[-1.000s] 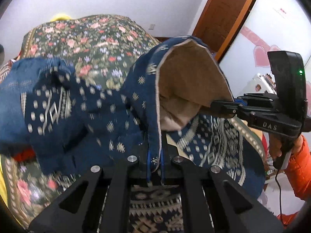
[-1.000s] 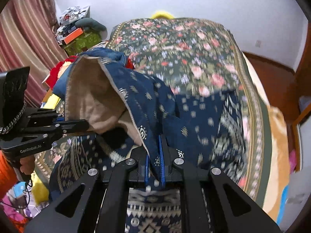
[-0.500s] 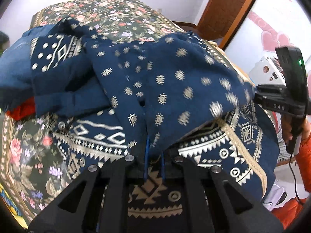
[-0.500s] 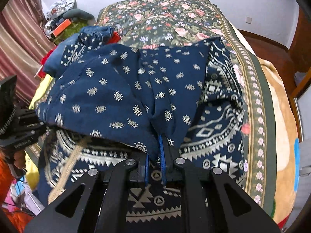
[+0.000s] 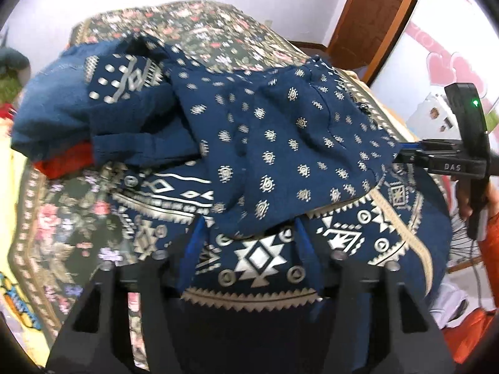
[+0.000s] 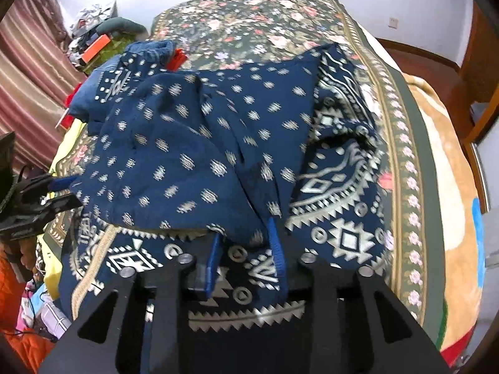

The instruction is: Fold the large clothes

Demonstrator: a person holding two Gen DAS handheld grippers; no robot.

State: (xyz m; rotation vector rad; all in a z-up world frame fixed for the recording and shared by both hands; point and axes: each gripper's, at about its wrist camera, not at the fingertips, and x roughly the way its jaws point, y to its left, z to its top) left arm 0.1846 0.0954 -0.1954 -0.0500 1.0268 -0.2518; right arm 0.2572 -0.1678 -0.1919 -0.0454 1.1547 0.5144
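A large navy garment (image 5: 280, 143) with a white geometric print lies on the floral bed, its dotted upper layer folded over the patterned hem part (image 5: 259, 258). It also shows in the right wrist view (image 6: 193, 162). My left gripper (image 5: 249, 233) is open at the near fold edge, blue pads apart, cloth lying loose between them. My right gripper (image 6: 246, 243) is open too, with the fold edge resting between its pads. Each gripper shows at the other view's side: the right one (image 5: 443, 159) and the left one (image 6: 34, 199).
The floral bedspread (image 6: 280, 18) stretches beyond the garment. A blue denim piece (image 5: 53, 106) and red cloth (image 5: 65, 162) lie at the bed's left. Clutter (image 6: 93, 40) sits by a striped curtain. A wooden door (image 5: 374, 21) stands at the right.
The lifted layer, beige inside showing a second ago, has been laid down over the lower part. Both grippers were shut on its edge and have now opened.
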